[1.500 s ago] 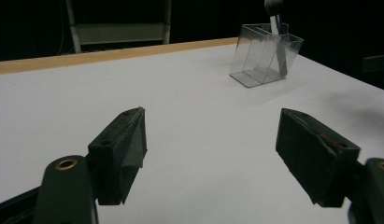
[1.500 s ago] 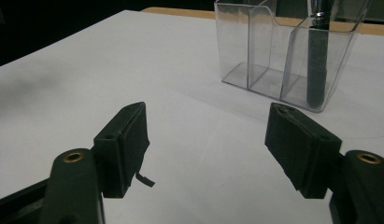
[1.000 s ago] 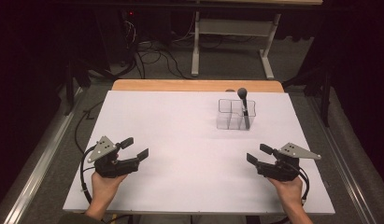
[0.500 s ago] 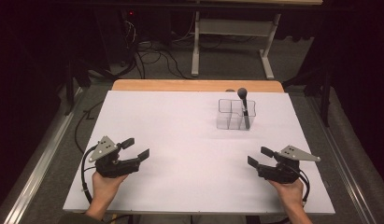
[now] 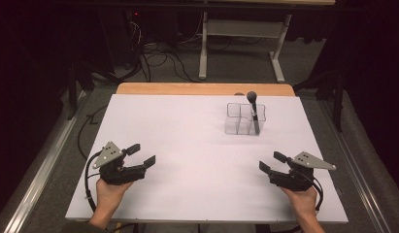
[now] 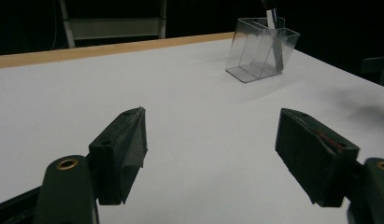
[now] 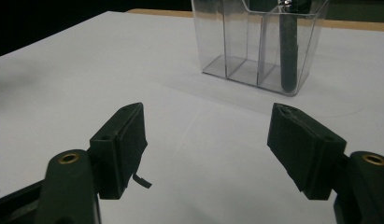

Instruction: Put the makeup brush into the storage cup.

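A clear plastic organizer (image 5: 244,118) with several compartments stands on the white table (image 5: 187,136), toward the back right. A black brush (image 5: 254,112) stands upright in its right front compartment. The left gripper view shows the organizer (image 6: 261,49) far ahead, and the right gripper view has the organizer (image 7: 255,39) closer, with the brush handle (image 7: 288,51) inside. My left gripper (image 5: 141,154) rests near the front left, open and holding nothing. My right gripper (image 5: 272,161) sits near the front right, open too, its jaws wide apart.
A wooden strip (image 5: 202,89) runs along the table's far edge. Beyond it are cables (image 5: 158,58) on the floor and a metal desk frame (image 5: 241,34). A rail (image 5: 46,160) lies along the floor at the left.
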Action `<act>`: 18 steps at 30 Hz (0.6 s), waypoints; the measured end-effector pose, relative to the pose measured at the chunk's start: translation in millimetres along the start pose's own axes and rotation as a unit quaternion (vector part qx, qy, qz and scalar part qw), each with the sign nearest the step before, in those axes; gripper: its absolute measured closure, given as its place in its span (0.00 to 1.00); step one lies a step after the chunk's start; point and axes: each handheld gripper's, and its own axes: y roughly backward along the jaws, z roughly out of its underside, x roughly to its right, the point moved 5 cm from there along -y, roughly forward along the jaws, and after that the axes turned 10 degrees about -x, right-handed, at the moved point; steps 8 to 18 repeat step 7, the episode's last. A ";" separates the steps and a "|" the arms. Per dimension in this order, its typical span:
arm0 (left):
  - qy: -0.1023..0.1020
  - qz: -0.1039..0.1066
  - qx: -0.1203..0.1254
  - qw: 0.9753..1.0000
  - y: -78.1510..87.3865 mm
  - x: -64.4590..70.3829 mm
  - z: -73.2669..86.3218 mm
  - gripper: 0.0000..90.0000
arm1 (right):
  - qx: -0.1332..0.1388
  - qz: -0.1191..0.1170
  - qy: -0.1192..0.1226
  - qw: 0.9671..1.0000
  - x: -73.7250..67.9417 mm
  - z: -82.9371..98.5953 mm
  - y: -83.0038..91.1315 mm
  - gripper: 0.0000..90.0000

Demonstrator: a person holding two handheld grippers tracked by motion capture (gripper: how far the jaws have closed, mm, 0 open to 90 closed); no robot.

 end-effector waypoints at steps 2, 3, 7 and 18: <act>-0.001 0.000 0.000 1.000 -0.4 0.3 0.0 0.28 | 0.000 0.001 0.001 1.000 0.0 -0.1 0.0 0.33; 0.000 0.002 0.000 1.000 -0.9 0.4 0.0 0.28 | 0.000 0.001 0.000 1.000 -0.1 -0.1 0.0 0.33; 0.003 0.003 -0.004 1.000 -2.6 -1.3 -0.1 0.28 | 0.001 0.000 0.001 1.000 -0.1 -0.3 -0.2 0.33; 0.003 0.003 -0.004 1.000 -2.6 -1.3 -0.1 0.28 | 0.001 0.000 0.001 1.000 -0.1 -0.3 -0.2 0.33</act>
